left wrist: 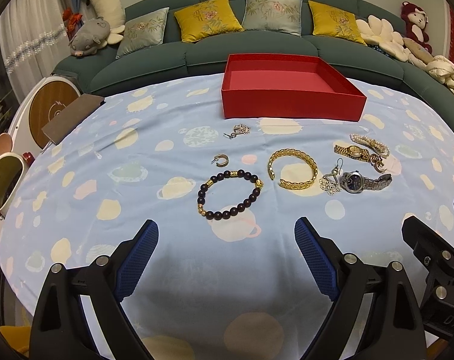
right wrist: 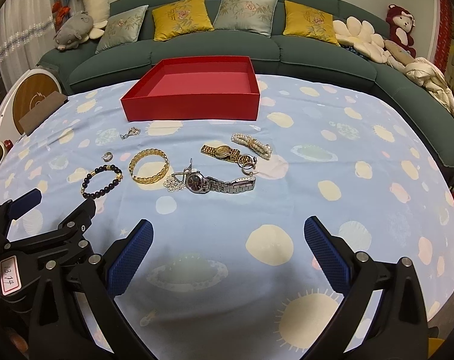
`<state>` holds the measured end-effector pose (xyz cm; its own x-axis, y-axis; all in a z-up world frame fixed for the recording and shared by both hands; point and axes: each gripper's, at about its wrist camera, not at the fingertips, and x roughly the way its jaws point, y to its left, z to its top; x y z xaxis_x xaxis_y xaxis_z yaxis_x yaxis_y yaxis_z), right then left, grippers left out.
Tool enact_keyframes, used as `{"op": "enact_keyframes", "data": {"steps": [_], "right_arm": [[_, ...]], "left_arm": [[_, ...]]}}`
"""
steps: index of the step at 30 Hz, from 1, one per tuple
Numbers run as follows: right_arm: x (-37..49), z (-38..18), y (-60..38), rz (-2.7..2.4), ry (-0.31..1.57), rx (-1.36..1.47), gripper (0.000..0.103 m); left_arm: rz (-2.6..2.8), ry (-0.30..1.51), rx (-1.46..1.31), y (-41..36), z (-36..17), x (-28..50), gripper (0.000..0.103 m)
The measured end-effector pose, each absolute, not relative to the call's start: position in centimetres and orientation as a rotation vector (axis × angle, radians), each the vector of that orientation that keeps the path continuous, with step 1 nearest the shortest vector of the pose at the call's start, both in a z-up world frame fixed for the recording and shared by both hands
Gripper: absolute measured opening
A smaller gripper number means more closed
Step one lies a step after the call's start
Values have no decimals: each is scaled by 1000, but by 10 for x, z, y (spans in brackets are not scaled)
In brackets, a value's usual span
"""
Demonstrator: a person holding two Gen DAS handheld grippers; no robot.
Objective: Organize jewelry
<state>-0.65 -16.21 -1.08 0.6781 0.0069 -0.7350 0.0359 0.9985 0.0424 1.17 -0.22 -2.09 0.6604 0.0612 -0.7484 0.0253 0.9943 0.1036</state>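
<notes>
The bench [left wrist: 106, 180] is covered with a light blue cloth printed with planets. A red box [left wrist: 290, 102] stands open and empty at the far side of the bench, its front wall facing the cameras.

The jewelry lies in a loose row between the box and the hand-held grippers:

- Dark bead bracelet [left wrist: 230, 193] with gold spacers: lies flat as a closed ring, nearest the left hand-held gripper.
- Gold cuff bangle [left wrist: 293, 168]: lies flat just right of the bead bracelet, its gap facing left.
- Silver watch [right wrist: 217, 183]: lies right of the bangle, long axis running left to right, dial at the left end and the strap extending right.
- Silver filigree earring [right wrist: 175, 184]: touches the watch at its dial end.
- Gold watch [right wrist: 222, 151]: lies beyond the silver watch, long axis left to right with a slight slant.
- Pearl bracelet [right wrist: 252, 145]: lies just beyond the gold watch, long axis slanting down to the right.
- Small hoop earring [left wrist: 220, 160]: lies beyond the bead bracelet, apart from it.
- Second filigree earring [left wrist: 239, 130]: lies near the front wall of the box.

The left hand-held gripper [left wrist: 227, 255] is held above the near bench with its jaws spread wide, holding nothing. The right hand-held gripper [right wrist: 228, 255] is likewise spread wide and holds nothing. Both point toward the box.
</notes>
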Motion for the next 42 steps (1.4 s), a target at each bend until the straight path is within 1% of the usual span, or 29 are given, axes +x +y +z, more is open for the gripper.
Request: {"op": "enact_keyframes", "data": {"steps": [42], "right_arm": [[1, -22, -166, 8, 848, 75, 98]], "left_arm": [[1, 872, 92, 3, -33, 16, 89]]}}
